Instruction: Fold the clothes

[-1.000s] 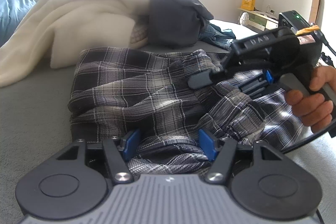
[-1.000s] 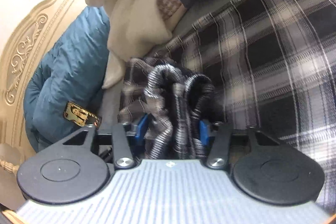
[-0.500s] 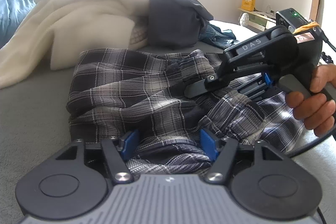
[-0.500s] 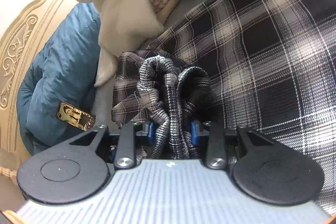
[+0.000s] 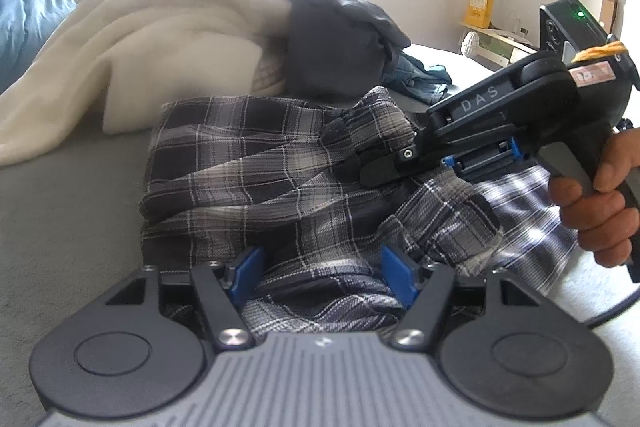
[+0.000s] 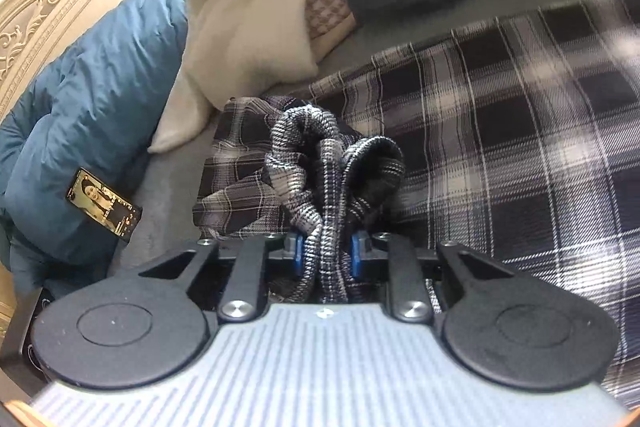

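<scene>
The plaid shirt [image 5: 256, 163] looks soft, light, floppy; hems grip best. Right gripper [image 6: 325, 255] pinches a bunched edge; left gripper [image 5: 320, 273] gapes wide astride a fold

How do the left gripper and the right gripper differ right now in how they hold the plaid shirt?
The left gripper is open, its blue pads wide apart with the plaid shirt lying loosely between them; the right gripper is shut on a bunched fold. The left sits low at the shirt's near edge; the right holds its bunch raised. Both work the same shirt.
</scene>
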The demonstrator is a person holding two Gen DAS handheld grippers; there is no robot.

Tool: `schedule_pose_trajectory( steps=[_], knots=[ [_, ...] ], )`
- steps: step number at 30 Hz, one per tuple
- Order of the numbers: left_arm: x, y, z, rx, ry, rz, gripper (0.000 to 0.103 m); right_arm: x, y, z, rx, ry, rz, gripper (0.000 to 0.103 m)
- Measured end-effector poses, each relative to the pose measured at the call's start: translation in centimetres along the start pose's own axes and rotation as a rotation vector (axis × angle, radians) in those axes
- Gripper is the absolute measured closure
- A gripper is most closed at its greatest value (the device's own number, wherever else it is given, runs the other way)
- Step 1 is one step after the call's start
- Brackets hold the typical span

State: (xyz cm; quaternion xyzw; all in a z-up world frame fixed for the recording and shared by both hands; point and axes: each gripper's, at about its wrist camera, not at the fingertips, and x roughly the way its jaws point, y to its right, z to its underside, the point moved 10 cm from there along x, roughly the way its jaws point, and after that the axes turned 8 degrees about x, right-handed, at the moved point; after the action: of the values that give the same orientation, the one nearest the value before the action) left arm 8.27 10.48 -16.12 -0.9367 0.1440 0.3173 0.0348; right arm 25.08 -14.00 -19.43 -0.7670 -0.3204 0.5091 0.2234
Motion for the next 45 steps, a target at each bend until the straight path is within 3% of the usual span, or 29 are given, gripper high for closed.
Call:
schedule_pose_trajectory(
  steps=[7, 14, 24, 39, 45],
  knots=[
    [-2.2, 0.1, -2.1, -0.042, 0.074, 0.051, 0.034, -2.2, 0.1, -1.8, -0.02, 0.053, 0.017, 0.085],
    [-3.2, -0.9, -4.2, -0.132, 0.145, 0.066, 0.034, -4.9, 1.1, -3.9, -0.071, 0.103, 0.088, 0.085],
    [-1.3, -4.8, -2.2, -0.266, 0.046, -0.034, 0.034, -8.0, 4.7, -6.5, -0.118, 0.146, 0.226, 0.086],
    [4.6, -1.7, -2.9, -0.317, -0.059, 0.116, 0.037, -13.1, 12.4, -9.1, -0.082, 0.197, 0.394, 0.086],
    [7.3, 0.8, -4.5, -0.278, -0.086, 0.152, 0.038, -15.9, 15.7, -10.0, -0.068, 0.232, 0.463, 0.086]
  ],
)
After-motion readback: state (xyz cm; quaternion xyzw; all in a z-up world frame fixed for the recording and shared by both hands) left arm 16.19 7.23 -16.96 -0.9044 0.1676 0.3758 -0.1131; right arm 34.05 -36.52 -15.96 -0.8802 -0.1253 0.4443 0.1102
